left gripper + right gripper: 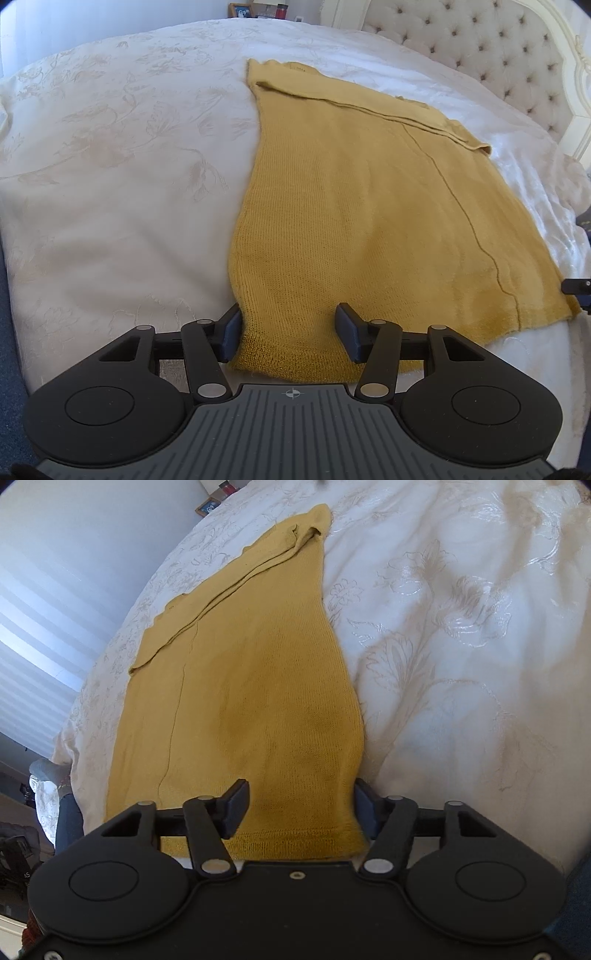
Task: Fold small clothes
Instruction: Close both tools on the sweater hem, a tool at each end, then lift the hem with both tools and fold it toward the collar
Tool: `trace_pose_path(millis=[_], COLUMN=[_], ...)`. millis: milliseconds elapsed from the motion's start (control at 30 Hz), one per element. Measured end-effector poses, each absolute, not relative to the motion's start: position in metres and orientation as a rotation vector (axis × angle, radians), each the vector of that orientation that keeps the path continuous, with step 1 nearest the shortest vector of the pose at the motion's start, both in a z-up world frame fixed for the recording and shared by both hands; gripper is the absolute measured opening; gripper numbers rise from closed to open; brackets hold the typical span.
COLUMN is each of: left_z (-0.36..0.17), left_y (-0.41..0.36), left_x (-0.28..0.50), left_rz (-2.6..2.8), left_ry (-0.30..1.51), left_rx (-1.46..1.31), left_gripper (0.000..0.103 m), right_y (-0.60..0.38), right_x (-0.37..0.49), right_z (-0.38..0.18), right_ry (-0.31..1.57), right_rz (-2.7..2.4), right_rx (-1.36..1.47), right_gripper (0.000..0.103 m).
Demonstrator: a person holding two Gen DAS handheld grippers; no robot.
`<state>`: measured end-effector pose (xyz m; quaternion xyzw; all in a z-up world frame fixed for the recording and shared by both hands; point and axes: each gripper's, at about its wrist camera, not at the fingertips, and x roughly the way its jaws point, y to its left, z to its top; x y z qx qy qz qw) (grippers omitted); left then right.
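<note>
Left wrist view: left gripper [288, 330] sits half-open over the yellow sweater [369, 206] hem; right gripper [301, 808] does too.

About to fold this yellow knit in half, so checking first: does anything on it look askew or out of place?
Mostly flat. On the yellow knit, the far folded-in sleeve lies rumpled, its cuff end curled up. No damage visible.

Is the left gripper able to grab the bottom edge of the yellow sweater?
Probably yes. The left gripper already sits over the sweater hem, one finger at its corner, with nothing on the bedspread in the way.
</note>
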<state>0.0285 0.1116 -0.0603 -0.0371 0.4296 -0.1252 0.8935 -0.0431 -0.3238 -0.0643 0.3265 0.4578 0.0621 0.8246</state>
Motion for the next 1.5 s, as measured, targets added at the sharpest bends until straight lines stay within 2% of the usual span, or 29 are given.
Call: trace_pose_path(millis=[33, 133, 167, 200, 300, 633, 1233, 1500], left_z=[-0.060, -0.057, -0.056, -0.055, -0.052, -0.024, 0.013, 0.030], left_y=[0.111, 0.113, 0.115, 0.117, 0.124, 0.122, 0.122, 0.119], left_x=[0.028, 0.027, 0.026, 0.025, 0.025, 0.023, 0.060, 0.101], left_rz=[-0.255, -0.242, -0.240, -0.246, -0.263, -0.274, -0.276, -0.293], left_ry=[0.889, 0.880, 0.875, 0.868, 0.850, 0.769, 0.670, 0.630], left_rx=[-0.078, -0.087, -0.094, -0.113, -0.169, -0.228, -0.296, -0.321], left_gripper=[0.048, 0.034, 0.024, 0.015, 0.006, 0.006, 0.005, 0.005], right_y=[-0.324, -0.321, -0.320, -0.319, -0.320, -0.340, -0.357, -0.370], right_x=[-0.046, -0.047, -0.046, -0.046, -0.048, -0.059, -0.023, 0.017], right_z=[-0.064, -0.061, -0.060, -0.060, -0.054, -0.027, -0.013, -0.004], right_ry=[0.976, 0.974, 0.977, 0.976, 0.938, 0.713, 0.603, 0.540], right_rz=[0.130, 0.126, 0.114, 0.105, 0.097, 0.127, 0.108, 0.110], right_rx=[0.696, 0.673, 0.658, 0.650, 0.646, 0.759, 0.866, 0.904], right_gripper=[0.048, 0.036, 0.022, 0.015, 0.013, 0.012, 0.011, 0.011])
